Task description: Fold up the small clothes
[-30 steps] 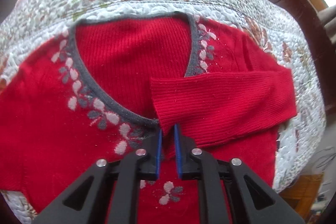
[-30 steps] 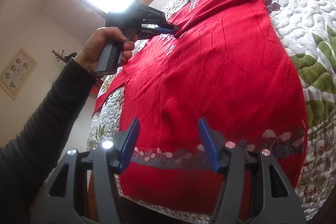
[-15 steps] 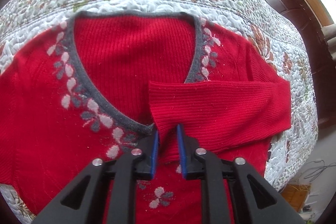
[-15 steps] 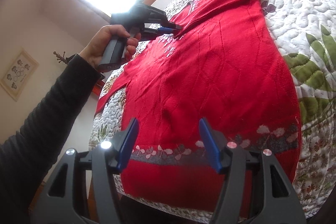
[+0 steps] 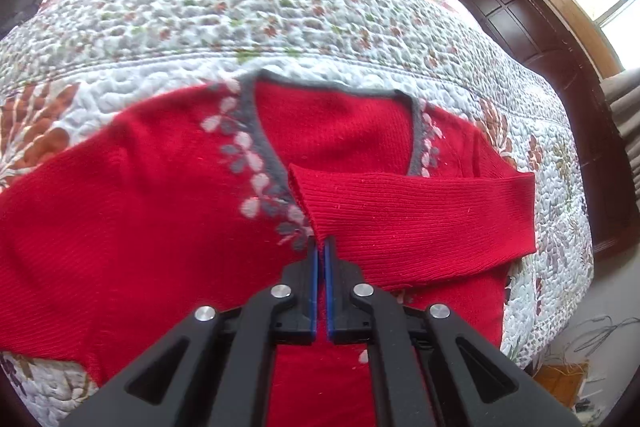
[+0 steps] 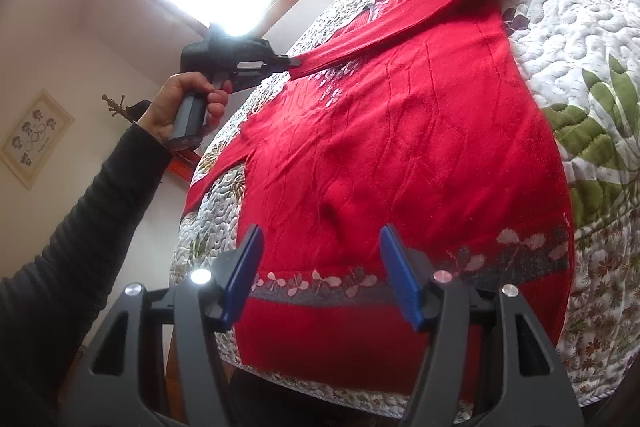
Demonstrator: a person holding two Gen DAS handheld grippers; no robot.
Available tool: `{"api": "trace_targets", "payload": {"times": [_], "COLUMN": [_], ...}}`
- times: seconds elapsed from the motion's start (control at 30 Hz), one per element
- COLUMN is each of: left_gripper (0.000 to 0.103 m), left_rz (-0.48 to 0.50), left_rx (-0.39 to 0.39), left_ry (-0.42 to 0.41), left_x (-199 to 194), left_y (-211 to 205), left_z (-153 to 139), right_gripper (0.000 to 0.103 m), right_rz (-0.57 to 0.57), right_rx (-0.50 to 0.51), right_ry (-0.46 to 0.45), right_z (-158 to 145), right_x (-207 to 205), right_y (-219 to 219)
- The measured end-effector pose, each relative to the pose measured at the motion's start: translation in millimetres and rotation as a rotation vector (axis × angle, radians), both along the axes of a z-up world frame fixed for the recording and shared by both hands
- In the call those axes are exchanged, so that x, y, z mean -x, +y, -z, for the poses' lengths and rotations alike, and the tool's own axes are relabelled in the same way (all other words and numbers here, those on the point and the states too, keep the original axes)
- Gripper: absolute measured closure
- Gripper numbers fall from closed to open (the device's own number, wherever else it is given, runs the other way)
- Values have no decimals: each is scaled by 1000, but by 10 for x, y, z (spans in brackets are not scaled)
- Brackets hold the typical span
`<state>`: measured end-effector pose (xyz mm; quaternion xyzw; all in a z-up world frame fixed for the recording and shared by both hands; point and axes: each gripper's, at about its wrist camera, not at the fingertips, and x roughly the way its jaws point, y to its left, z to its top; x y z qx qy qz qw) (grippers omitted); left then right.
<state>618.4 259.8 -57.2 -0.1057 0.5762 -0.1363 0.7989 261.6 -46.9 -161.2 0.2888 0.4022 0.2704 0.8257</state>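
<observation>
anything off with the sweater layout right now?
Nothing damaged. The red sweater lies flat on the quilt, with light wrinkles across its body. One sleeve is folded across the chest, its cuff pinched in the left gripper.

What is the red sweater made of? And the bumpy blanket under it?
The red sweater looks like soft knitted yarn, matte: fine ribs run along its folded sleeve. Wool or acrylic, I cannot tell. The blanket looks like a quilted cotton bedspread: stitched lines puff its flower-printed cloth into bumps.
</observation>
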Motion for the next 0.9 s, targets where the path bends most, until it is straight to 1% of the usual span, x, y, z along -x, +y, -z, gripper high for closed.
{"api": "trace_targets", "payload": {"times": [0.1, 0.23, 0.33, 0.5, 0.7, 0.8, 0.9], "left_gripper": [101, 101, 101, 101, 101, 101, 101], "left_rz": [-39, -86, -122, -174, -206, -199, -190], "left_rx": [-21, -44, -44, -43, -18, -20, -3], "left_ry": [-12, -14, -10, 9, 27, 46, 50], "left_x": [24, 62, 102, 156, 192, 221, 233], "left_y": [347, 775, 1064, 1431, 1638, 1633, 1589], "left_z": [-118, -178, -161, -25, 118, 221, 296], "right_gripper": [42, 42, 42, 42, 42, 41, 41], "right_rz": [-14, -36, -42, -52, -60, -62, -69], "right_rx": [2, 5, 8, 17, 33, 35, 35], "right_ry": [0, 2, 1, 8, 16, 23, 30], "right_z": [-11, -21, -35, -27, -17, 12, 36], "right_x": [1, 0, -1, -1, 2, 10, 11], "right_y": [55, 139, 184, 236, 284, 302, 338]}}
